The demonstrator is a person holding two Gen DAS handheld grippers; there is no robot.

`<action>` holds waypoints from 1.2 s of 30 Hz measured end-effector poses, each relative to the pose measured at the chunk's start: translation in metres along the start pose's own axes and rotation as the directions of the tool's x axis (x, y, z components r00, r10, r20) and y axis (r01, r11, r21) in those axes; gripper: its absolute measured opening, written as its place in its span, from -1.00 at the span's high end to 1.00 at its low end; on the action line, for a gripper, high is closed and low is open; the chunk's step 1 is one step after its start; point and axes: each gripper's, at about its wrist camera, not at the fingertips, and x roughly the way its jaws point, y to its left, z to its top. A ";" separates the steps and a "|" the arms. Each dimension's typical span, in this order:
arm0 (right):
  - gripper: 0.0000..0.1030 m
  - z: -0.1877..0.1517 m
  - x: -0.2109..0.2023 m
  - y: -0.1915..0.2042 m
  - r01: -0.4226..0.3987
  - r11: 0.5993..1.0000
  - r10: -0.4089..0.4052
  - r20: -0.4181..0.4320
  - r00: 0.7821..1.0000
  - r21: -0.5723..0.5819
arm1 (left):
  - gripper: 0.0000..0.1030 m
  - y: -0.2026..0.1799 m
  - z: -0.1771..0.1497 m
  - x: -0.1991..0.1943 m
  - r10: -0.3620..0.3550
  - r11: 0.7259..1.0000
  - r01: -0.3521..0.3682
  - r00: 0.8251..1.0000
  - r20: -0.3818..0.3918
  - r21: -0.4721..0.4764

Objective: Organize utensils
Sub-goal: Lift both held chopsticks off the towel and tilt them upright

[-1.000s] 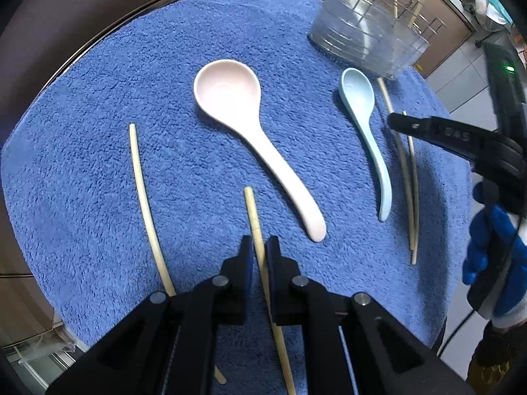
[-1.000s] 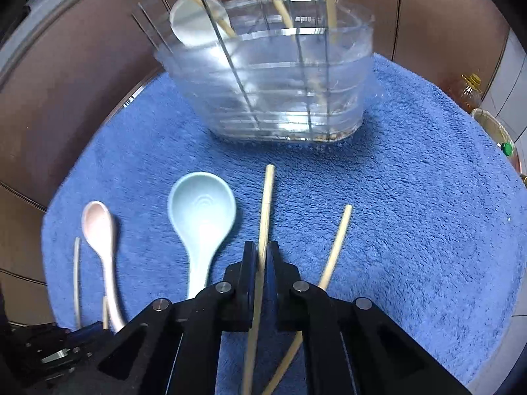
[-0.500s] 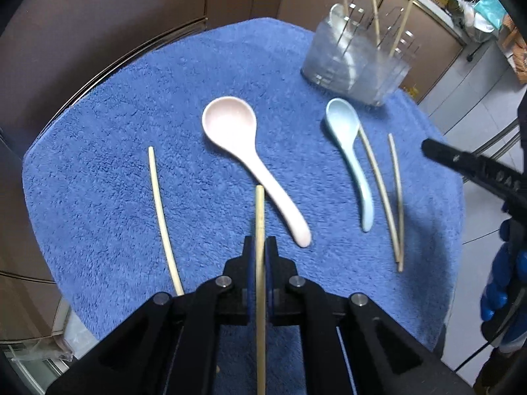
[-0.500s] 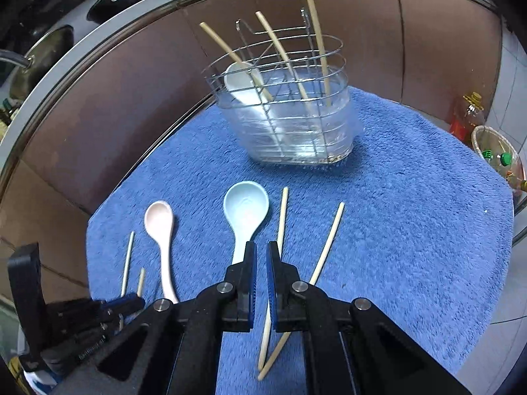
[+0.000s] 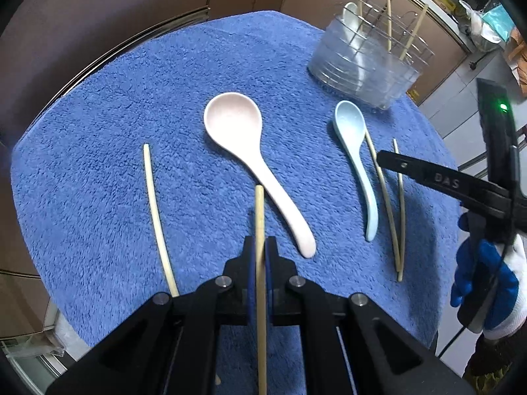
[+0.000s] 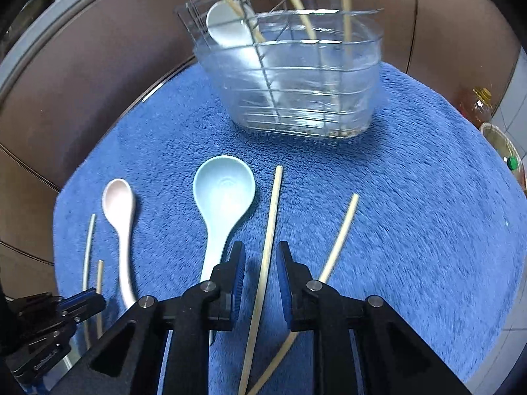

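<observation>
Pale slender chopstick clamped in left claw, right claw opening astride another chopstick

— What do we see apart from the job itself?
— A blue towel spread over the round table, and brown cabinet doors behind it.
— And at the right edge?
— We spot an amber bottle on the floor, near a green-capped bottle.
</observation>
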 end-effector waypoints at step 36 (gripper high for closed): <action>0.88 -0.092 -0.152 -0.003 -0.166 0.984 0.176 0.422 0.889 -0.060 | 0.91 -0.018 -0.037 -0.094 -0.079 0.997 0.082 0.970 0.229 -0.006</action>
